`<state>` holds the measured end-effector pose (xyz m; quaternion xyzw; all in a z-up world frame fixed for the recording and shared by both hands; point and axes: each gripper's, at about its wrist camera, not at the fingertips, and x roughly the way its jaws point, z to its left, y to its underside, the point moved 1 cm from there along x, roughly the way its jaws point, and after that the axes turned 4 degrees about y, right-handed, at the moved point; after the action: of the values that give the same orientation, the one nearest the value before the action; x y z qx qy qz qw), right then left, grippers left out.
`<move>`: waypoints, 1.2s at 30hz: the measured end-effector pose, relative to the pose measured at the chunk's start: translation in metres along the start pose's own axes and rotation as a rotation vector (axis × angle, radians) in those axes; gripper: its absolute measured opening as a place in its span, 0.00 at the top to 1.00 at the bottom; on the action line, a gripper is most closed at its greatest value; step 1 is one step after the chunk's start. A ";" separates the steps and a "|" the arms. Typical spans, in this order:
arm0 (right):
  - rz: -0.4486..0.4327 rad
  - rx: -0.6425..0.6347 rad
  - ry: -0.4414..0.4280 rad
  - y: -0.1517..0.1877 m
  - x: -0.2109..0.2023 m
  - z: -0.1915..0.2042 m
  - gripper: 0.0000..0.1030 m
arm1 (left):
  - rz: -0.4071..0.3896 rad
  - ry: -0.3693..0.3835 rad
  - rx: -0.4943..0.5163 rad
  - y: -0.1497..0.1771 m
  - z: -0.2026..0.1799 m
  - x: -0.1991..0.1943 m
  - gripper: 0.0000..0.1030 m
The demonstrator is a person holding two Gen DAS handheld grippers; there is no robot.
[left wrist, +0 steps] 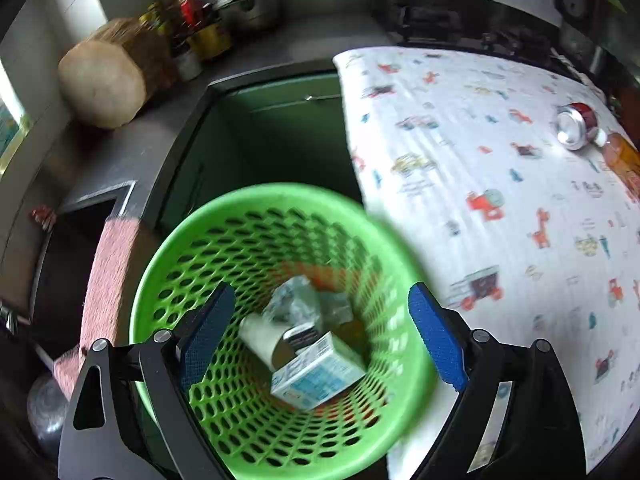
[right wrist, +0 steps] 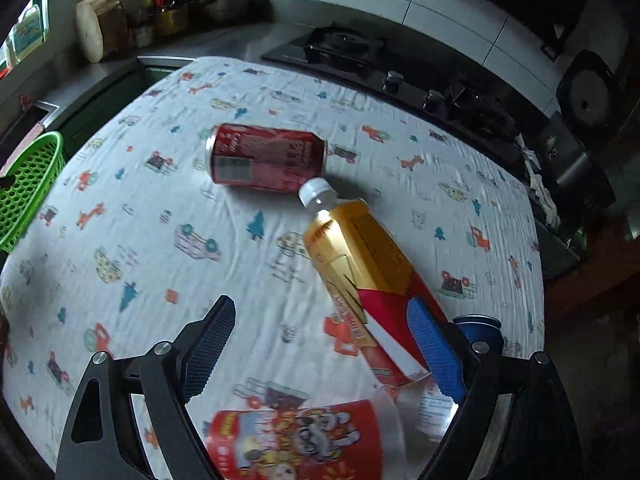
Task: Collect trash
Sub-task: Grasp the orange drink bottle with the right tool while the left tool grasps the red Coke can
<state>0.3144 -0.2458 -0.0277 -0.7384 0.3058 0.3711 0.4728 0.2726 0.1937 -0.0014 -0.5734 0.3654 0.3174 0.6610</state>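
A green mesh basket (left wrist: 168,276) sits beside the table, holding a blue-white carton (left wrist: 316,376), a paper cup (left wrist: 260,336) and crumpled wrappers (left wrist: 300,300). My left gripper (left wrist: 320,336) hovers open over the basket, empty. In the right wrist view a red can (right wrist: 266,158) and an orange bottle with a white cap (right wrist: 360,256) lie on the patterned tablecloth (right wrist: 160,208). A red snack bag (right wrist: 296,440) lies near the front edge. My right gripper (right wrist: 320,344) is open and empty above the cloth, its right finger beside the bottle's base. The basket (right wrist: 28,196) shows at far left.
A wooden chopping block (left wrist: 104,80), jars and a pot (left wrist: 252,4) stand on the dark counter behind. A gas stove (right wrist: 380,60) lies beyond the table. A blue can (right wrist: 480,330) sits behind my right finger. A pink cloth (left wrist: 108,280) hangs left of the basket.
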 end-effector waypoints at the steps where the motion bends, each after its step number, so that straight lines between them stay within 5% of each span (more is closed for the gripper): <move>1: 0.007 -0.019 0.009 0.000 0.007 -0.003 0.18 | -0.015 0.029 0.023 -0.010 -0.015 -0.001 0.12; 10: 0.070 -0.187 0.053 -0.009 0.051 -0.015 0.18 | -0.112 0.231 0.345 -0.090 -0.176 0.016 0.05; 18: 0.132 -0.263 0.032 -0.018 0.075 -0.020 0.18 | -0.138 0.269 0.599 -0.137 -0.289 0.055 0.05; 25: 0.176 -0.258 -0.045 -0.024 0.088 -0.020 0.30 | -0.121 0.314 0.693 -0.160 -0.330 0.090 0.05; 33: 0.179 -0.242 -0.065 -0.025 0.090 -0.021 0.31 | -0.082 0.365 0.719 -0.167 -0.349 0.116 0.07; 36: 0.179 -0.235 -0.067 -0.026 0.090 -0.021 0.32 | -0.052 0.375 0.719 -0.166 -0.349 0.123 0.21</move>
<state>0.3894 -0.2645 -0.0852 -0.7456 0.3087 0.4695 0.3583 0.4356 -0.1754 -0.0445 -0.3628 0.5527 0.0427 0.7490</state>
